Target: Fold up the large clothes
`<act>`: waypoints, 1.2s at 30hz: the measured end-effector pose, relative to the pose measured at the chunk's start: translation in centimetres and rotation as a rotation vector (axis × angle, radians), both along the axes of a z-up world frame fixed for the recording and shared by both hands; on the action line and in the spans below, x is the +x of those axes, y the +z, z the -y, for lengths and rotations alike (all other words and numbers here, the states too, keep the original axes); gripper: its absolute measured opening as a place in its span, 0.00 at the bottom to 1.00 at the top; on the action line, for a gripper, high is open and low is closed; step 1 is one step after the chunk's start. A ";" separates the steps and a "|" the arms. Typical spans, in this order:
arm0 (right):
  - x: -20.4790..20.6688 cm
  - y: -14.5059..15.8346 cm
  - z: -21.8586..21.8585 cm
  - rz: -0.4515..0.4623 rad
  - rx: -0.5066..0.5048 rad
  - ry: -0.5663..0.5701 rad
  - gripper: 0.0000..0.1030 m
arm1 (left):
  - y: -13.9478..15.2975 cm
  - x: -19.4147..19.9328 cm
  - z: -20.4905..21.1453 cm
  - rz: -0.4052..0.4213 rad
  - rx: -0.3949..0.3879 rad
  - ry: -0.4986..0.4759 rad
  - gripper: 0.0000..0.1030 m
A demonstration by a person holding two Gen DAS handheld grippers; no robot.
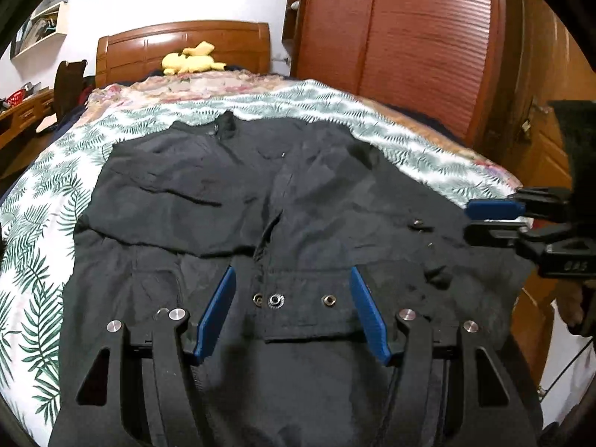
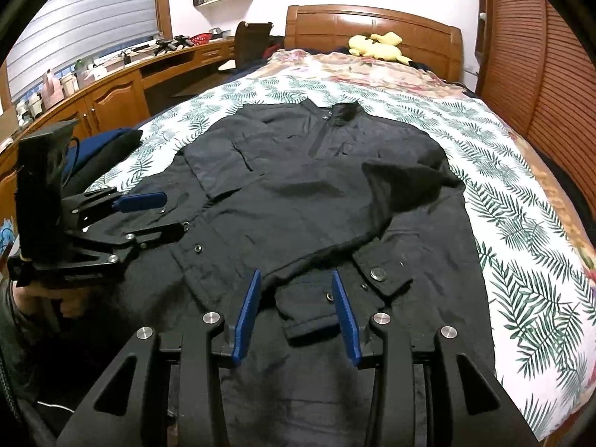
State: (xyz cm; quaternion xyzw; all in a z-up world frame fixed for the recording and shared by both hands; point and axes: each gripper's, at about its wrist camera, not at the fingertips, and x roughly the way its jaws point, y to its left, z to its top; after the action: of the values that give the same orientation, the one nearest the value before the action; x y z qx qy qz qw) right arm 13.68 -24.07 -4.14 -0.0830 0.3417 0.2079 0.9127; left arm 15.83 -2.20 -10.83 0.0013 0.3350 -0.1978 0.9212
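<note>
A large black jacket (image 1: 283, 201) lies front-up on the bed, collar toward the headboard, both sleeves folded across its chest. It also shows in the right wrist view (image 2: 298, 193). My left gripper (image 1: 292, 279) is open and empty, hovering over the jacket's hem by the metal snaps (image 1: 275, 300). My right gripper (image 2: 296, 283) is open and empty over the hem's right part, near a buttoned pocket flap (image 2: 380, 273). Each gripper shows in the other's view: the right one (image 1: 473, 219) at the jacket's right edge, the left one (image 2: 171, 212) at its left edge.
The bed (image 2: 521, 223) has a white cover with green leaf print. A yellow plush toy (image 2: 376, 46) lies by the wooden headboard (image 1: 186, 48). A wooden wardrobe (image 1: 409, 37) stands right of the bed, a cluttered desk (image 2: 111, 78) left. A dark folded garment (image 2: 108, 145) lies at the bed's left edge.
</note>
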 end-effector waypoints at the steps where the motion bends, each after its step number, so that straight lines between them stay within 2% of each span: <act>1: -0.1 -0.1 0.1 -0.003 -0.001 0.000 0.40 | -0.3 0.2 -0.1 -0.009 0.003 0.007 0.63; 6: -0.2 -0.5 0.4 -0.014 0.001 -0.005 0.40 | -2.1 1.9 -1.1 -0.085 0.019 0.049 0.63; 9: 0.0 -0.6 0.6 -0.019 0.001 -0.014 0.40 | -3.4 2.6 -1.4 -0.147 -0.003 0.041 0.62; 12: 0.2 -0.7 0.6 -0.023 0.003 -0.018 0.40 | -3.5 2.5 -1.4 -0.155 -0.015 0.029 0.62; 14: 0.3 -0.8 0.7 -0.027 0.008 -0.020 0.40 | -3.6 2.6 -1.4 -0.155 -0.032 -0.008 0.52; 16: 0.4 -0.9 0.7 -0.033 0.012 -0.023 0.40 | -3.6 2.6 -1.2 -0.167 -0.047 -0.026 0.35; 17: 0.5 -0.9 0.7 -0.035 0.012 -0.023 0.40 | -3.5 2.5 -1.1 -0.166 -0.045 -0.036 0.32; 19: 0.6 -0.9 0.6 -0.035 0.009 -0.024 0.40 | -3.2 2.5 -1.0 -0.156 -0.029 -0.037 0.17; 20: 0.5 -0.8 0.5 -0.035 0.007 -0.023 0.40 | -3.0 2.4 -1.2 -0.147 -0.035 -0.039 0.16; 21: 0.6 -0.8 0.5 -0.035 0.006 -0.024 0.40 | -2.6 2.3 -1.4 -0.132 -0.046 -0.039 0.12; 28: 0.7 -0.8 0.4 -0.034 -0.003 -0.024 0.40 | 0.6 2.2 -4.6 -0.010 -0.053 0.079 0.11; 36: 1.0 -0.7 -0.1 -0.028 -0.015 -0.011 0.40 | 1.7 2.4 -8.3 0.051 -0.053 0.189 0.13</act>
State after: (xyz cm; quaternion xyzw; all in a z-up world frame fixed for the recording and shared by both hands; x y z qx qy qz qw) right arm 14.71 -23.95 -4.88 -0.0850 0.3567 0.2015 0.9083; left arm 18.27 6.12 -9.13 -0.0498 0.3048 -0.1185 0.9437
